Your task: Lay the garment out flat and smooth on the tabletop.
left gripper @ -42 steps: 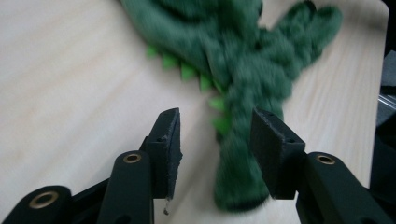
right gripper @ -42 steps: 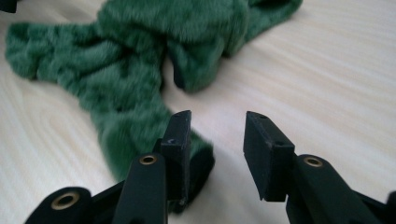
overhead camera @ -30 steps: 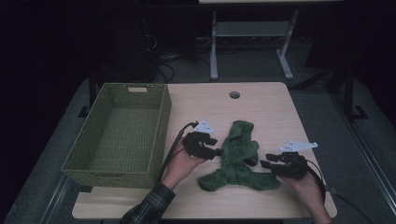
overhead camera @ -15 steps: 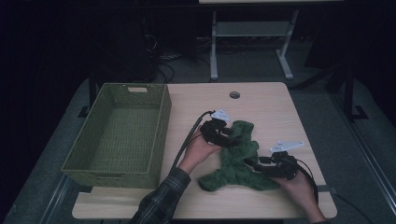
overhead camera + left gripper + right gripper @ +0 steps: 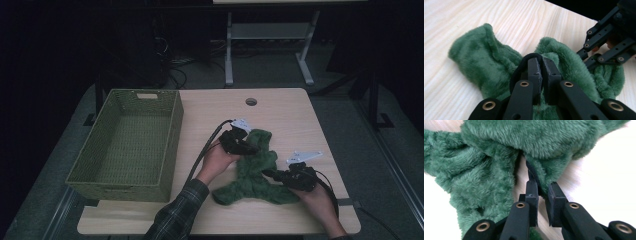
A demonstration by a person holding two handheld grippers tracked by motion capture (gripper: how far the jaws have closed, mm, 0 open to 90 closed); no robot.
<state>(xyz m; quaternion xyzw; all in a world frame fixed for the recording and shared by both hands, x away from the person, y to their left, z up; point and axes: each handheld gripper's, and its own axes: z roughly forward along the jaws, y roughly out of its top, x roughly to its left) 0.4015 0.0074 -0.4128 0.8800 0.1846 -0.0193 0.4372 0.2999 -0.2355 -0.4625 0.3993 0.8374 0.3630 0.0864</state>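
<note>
Green plush garment [image 5: 252, 167] lying crumpled on table [image 5: 280, 107], right of basket [image 5: 127, 140]; left gripper [image 5: 245, 146] and right gripper [image 5: 274, 175], jaws just closing, pinching fabric; grasp done; lifting and moving garment remaining.

The high view looks forward and down from above the near edge of the table [image 5: 280, 115], taking in the whole top and the floor beyond. The left gripper view sits very close over the green plush cloth [image 5: 486, 62], looking along its own jaws toward the right. The right gripper view is equally close, facing left. All three share that cloth [image 5: 255, 170] [image 5: 499, 170].
</note>
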